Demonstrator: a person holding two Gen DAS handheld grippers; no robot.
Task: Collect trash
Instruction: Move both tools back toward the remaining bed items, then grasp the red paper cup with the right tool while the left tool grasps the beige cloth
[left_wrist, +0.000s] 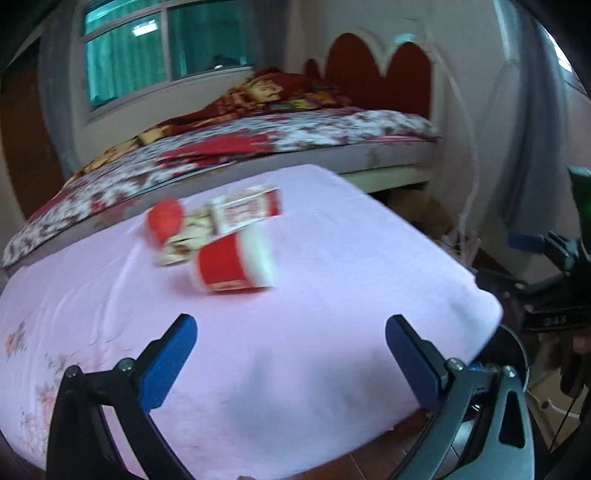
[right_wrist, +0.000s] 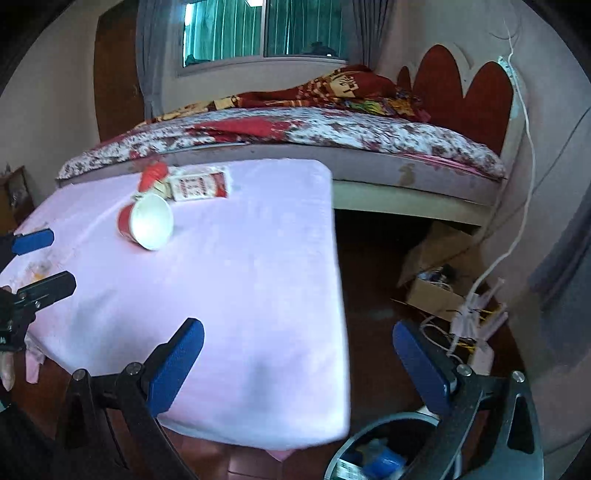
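Judging from how things lay, the collecting was partly done and several pieces were left. On the bench draped in a pale pink cloth (right_wrist: 236, 295), toward its far side near the bed, a small cluster of rubbish remained: a red paper cup with a white inside (right_wrist: 147, 225) lay tipped on its side with its mouth toward the right wrist camera, just behind it a flat red-and-white printed carton (right_wrist: 199, 187), and beside that a crumpled red wrapper or bag (right_wrist: 153, 173), with what looked like a pale printed packet (left_wrist: 184, 240) wedged among them, though blur made that one hard to identify. The left claw (left_wrist: 291, 358) was released, its blue pads spread wide over the near part of the cloth, holding nothing and well short of the cluster. The right claw (right_wrist: 297, 363) was likewise spread and empty, hanging past the bench's near right corner over the dark floor. Below it sat a round dark bin (right_wrist: 373, 450) with blue and printed scraps already inside, which suggested some trash had been dropped in; how much, the views did not tell. What was left, by my reading, was reaching across to the cup, carton and wrapper and carrying each to the bin. A brown cardboard box (right_wrist: 436, 273) of oddments stood on the floor under the bed, apart from the work.
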